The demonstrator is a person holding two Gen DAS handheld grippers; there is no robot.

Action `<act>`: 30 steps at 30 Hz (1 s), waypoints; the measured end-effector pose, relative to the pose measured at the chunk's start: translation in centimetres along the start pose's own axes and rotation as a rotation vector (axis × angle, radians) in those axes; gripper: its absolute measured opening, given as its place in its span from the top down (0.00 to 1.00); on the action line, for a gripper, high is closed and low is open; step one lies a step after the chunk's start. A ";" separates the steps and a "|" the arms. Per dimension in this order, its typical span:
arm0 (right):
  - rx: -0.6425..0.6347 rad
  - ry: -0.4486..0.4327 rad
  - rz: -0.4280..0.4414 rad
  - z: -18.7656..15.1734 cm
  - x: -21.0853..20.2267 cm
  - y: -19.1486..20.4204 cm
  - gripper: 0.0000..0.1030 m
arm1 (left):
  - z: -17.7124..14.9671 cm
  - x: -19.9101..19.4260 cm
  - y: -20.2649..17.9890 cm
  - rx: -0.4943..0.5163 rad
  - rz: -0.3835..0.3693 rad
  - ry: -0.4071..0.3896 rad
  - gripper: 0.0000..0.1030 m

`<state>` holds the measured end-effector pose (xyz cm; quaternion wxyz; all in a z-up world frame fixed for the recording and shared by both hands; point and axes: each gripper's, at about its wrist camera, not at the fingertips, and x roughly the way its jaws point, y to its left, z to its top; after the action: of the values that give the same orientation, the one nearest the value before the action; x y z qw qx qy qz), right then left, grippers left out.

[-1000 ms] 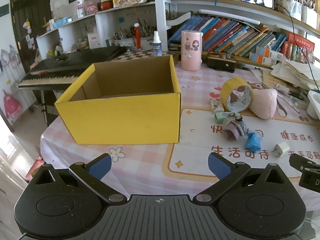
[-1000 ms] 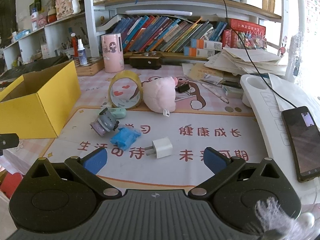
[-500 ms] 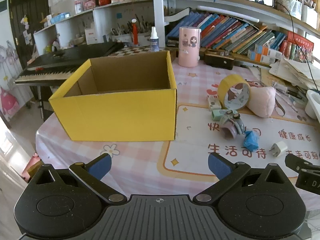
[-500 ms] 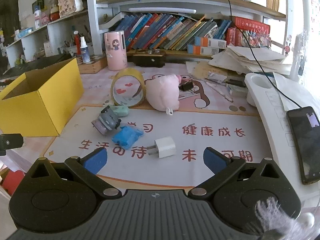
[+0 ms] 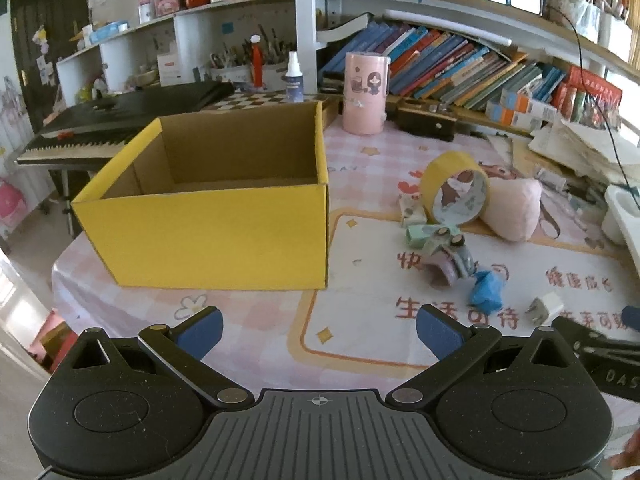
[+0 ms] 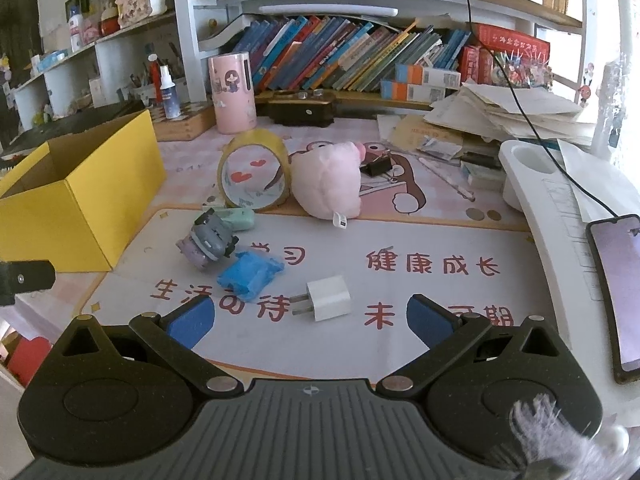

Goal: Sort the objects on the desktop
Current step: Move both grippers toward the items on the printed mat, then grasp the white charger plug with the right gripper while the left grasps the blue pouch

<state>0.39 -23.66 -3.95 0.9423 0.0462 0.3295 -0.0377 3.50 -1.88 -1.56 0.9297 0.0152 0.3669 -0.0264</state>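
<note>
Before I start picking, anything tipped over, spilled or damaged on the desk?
Nothing spilled or broken. The tape roll stands on edge, so it may roll; the toy car lies tipped beside the crumpled blue wrapper. The yellow box is upright.

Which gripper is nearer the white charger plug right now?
Right. The right gripper hovers just short of the white charger plug, jaws open; the left gripper sits farther off to its left.

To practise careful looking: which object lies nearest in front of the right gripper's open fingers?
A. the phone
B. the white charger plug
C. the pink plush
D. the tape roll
B: the white charger plug lies just ahead of the open right gripper, nearer than the tape roll, pink plush or phone.
</note>
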 end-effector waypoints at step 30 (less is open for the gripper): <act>-0.112 0.108 0.056 1.8 5.3 -2.1 0.29 | 1.1 3.3 -4.0 0.016 -0.001 0.058 0.00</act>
<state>5.40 -26.20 -6.00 0.9250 0.0048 0.3799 0.0096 6.42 -6.09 -2.99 0.9186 0.0233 0.3934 -0.0292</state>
